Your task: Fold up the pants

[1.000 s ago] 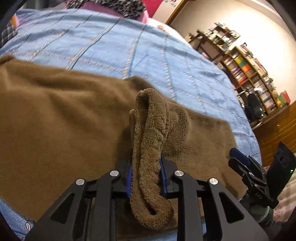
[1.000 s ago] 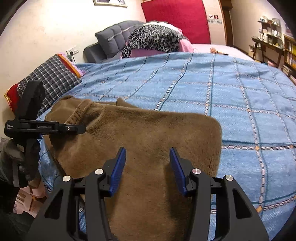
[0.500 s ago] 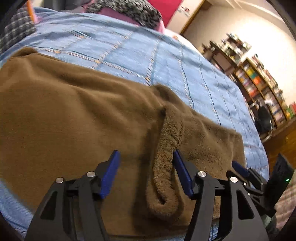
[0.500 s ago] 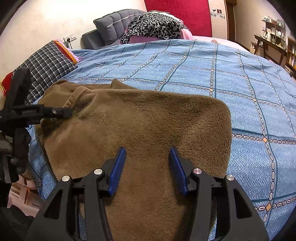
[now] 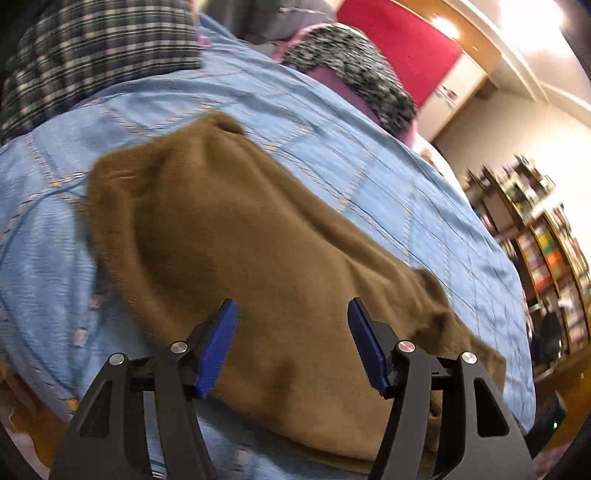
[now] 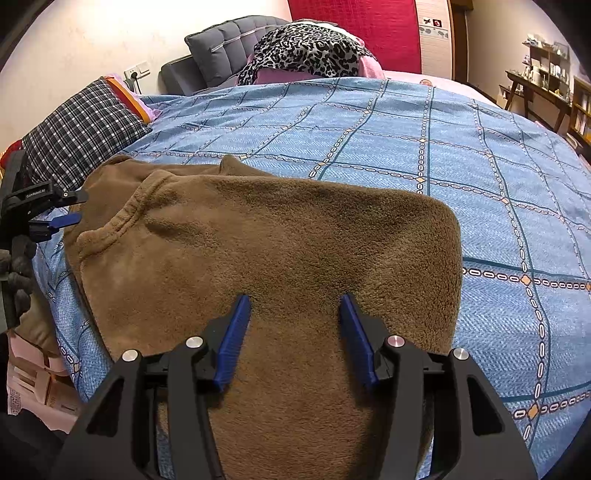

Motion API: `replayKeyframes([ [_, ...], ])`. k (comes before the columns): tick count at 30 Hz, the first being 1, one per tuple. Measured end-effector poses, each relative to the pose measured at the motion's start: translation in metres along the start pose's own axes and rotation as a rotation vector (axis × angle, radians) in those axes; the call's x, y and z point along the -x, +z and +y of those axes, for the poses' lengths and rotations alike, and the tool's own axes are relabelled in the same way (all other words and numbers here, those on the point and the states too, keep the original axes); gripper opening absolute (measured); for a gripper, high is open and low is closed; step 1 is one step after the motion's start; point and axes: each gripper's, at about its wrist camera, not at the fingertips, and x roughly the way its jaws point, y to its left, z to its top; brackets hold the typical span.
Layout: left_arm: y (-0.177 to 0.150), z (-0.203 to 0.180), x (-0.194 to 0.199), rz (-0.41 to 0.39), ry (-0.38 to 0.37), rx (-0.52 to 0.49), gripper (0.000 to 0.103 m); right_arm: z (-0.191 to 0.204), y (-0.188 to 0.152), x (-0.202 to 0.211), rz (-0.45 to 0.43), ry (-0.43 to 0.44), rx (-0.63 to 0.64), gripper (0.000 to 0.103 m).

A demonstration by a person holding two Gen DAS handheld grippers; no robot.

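Since a second ago the left claw (image 5: 291, 306) has let go of the bunched fabric and swung aside; it stands released, empty. Right claw (image 6: 291, 299) hovers parted, holding nothing. Brown fleece pants (image 6: 280, 243) lie folded on the bed (image 6: 480, 155). They look soft, light, limp; best pinch an edge or corner.

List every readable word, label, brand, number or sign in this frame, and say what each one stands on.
"GenRobot.AI": white print on the black body of the left gripper, seen at the left edge of the right wrist view; small, my best reading.
Small signs on the white panel beside the red headboard: too small to read.
Book spines on the wooden bookshelf: blurred, unreadable.
No text on the brown fleece pants.
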Motion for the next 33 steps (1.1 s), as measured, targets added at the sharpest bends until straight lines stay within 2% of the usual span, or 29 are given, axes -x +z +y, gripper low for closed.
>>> replayKeyframes([
  [7, 0.015, 0.03, 0.006, -0.04, 0.046, 0.049, 0.063, 0.003, 0.002, -0.001, 0.01, -0.012, 0.006, 0.056],
  [9, 0.019, 0.038, 0.007, -0.06, 0.054, 0.062, 0.073, 0.003, 0.002, -0.001, 0.012, -0.015, 0.005, 0.056],
  [13, 0.03, 0.062, 0.01, -0.118, 0.073, 0.117, 0.074, 0.004, 0.003, -0.002, 0.015, -0.022, 0.006, 0.056],
  [20, 0.046, 0.101, 0.002, -0.157, 0.128, 0.206, 0.074, 0.006, 0.006, -0.004, 0.023, -0.036, 0.007, 0.057],
  [23, 0.051, 0.11, -0.006, -0.15, 0.092, 0.213, 0.076, 0.005, 0.006, -0.004, 0.026, -0.04, 0.006, 0.057],
  [24, 0.053, 0.114, -0.01, -0.149, 0.06, 0.226, 0.08, 0.006, 0.006, -0.004, 0.027, -0.042, 0.006, 0.057],
  [27, 0.058, 0.12, -0.017, -0.156, -0.002, 0.252, 0.086, 0.006, 0.006, -0.004, 0.029, -0.047, 0.006, 0.057],
  [33, 0.066, 0.113, -0.025, -0.168, -0.069, 0.209, 0.087, 0.007, 0.007, -0.005, 0.033, -0.057, 0.005, 0.058],
])
